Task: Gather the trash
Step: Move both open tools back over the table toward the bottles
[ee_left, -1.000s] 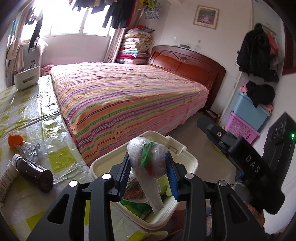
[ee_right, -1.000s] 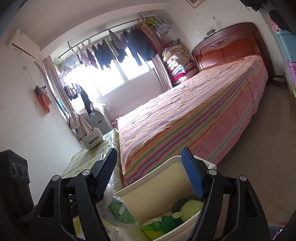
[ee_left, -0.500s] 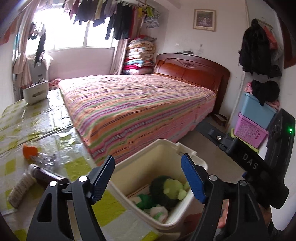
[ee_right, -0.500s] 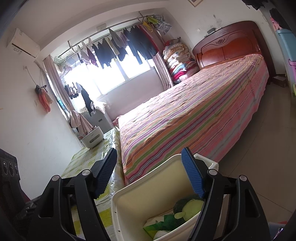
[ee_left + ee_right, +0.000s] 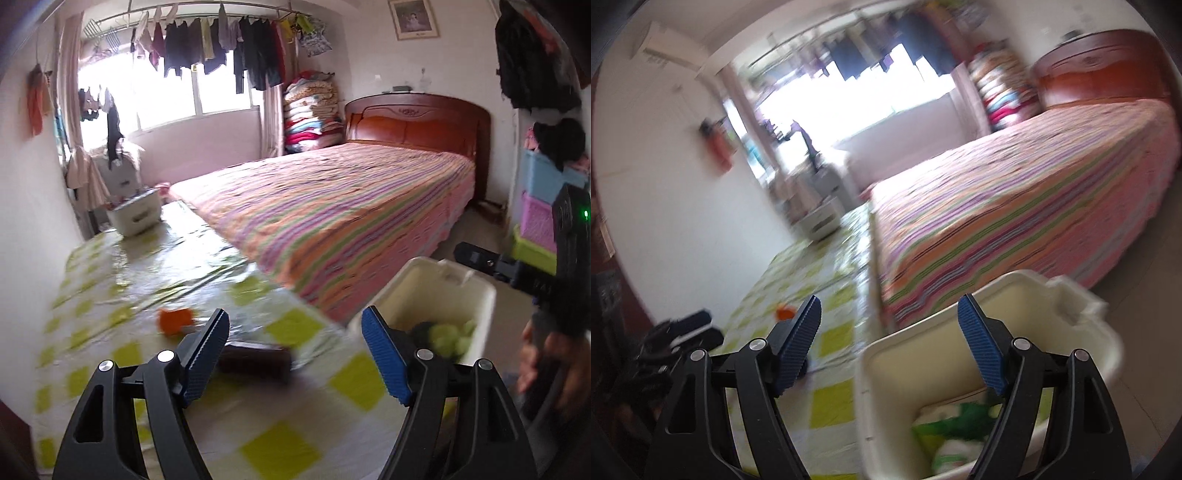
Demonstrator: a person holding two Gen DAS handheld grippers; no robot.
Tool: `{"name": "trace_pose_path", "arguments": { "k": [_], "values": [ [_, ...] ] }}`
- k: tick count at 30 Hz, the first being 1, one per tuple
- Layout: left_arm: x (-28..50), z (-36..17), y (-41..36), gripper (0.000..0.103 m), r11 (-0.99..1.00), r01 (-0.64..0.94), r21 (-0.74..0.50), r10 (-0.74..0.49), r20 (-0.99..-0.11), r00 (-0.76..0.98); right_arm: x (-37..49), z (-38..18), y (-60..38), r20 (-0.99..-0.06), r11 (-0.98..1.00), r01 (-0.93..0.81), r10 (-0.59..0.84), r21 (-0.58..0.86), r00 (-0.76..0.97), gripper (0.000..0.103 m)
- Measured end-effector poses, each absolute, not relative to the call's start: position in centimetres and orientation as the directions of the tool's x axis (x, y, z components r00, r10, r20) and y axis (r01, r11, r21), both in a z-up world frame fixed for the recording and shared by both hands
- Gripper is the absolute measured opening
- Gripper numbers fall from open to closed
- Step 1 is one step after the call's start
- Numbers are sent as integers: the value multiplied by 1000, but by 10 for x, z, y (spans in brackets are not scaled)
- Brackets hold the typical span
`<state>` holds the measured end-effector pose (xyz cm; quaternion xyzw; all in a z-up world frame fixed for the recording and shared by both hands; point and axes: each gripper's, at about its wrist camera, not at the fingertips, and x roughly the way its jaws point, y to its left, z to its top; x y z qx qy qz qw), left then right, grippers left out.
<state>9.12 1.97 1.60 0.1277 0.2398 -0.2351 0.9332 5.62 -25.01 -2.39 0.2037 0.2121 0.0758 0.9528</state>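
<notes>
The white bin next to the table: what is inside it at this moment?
Inside the white bin lie green and white scraps of trash, blurred; the left view shows light green round pieces. The bin's wall and a hand-held gripper finger cover the rest.

Place: a lived-in home bedroom.
Bed point(image 5: 332, 206): large, striped cover, wooden headboard point(image 5: 417, 118) at the far wall.
Window point(image 5: 166, 92): far left, laundry point(image 5: 221, 48) hung on a rail above it.
Folded quilts point(image 5: 312, 110): stacked between window and headboard.
Table point(image 5: 147, 258): near left, yellow-checked plastic cover.
Storage boxes point(image 5: 539, 206): stacked at right.
</notes>
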Motion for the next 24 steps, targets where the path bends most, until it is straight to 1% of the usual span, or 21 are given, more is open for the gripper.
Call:
{"name": "trace_pose_path", "arguments": {
  "k": [4, 6, 11, 13, 15, 16, 17, 19, 22, 24],
  "values": [
    [103, 13, 50, 72, 858, 493, 147, -341, -554, 760, 83, -23, -216, -401, 883, -185, 371, 431, 838, 76],
    [109, 10, 63, 72, 840, 520, 153, -337, -605, 722, 99, -20, -200, -418, 871, -240, 426, 428, 802, 76],
    [124, -4, 75, 72, 790, 581, 194, -308, -694, 651, 145, -9, -147, -505, 845, -421, 535, 331, 677, 76],
    [132, -11, 79, 72, 776, 605, 181, -310, -725, 615, 163, -8, -125, -545, 835, -477, 544, 276, 638, 74],
    [138, -16, 82, 72, 777, 609, 160, -312, -742, 593, 178, -9, -105, -587, 832, -520, 523, 194, 617, 69],
    [141, -21, 83, 72, 777, 611, 152, -307, -756, 579, 184, -10, -95, -603, 833, -531, 505, 153, 618, 58],
    [142, -23, 82, 72, 775, 613, 151, -306, -759, 574, 192, -12, -86, -623, 824, -550, 502, 134, 600, 49],
    [143, -26, 85, 72, 769, 623, 141, -317, -763, 564, 204, -20, -67, -661, 793, -595, 517, 131, 544, 49],
    [148, -31, 90, 72, 771, 622, 136, -312, -771, 556, 216, -34, -43, -714, 771, -631, 488, 83, 502, 49],
    [152, -35, 95, 72, 776, 617, 128, -308, -777, 548, 224, -43, -34, -744, 760, -645, 476, 79, 469, 49]
  ]
}}
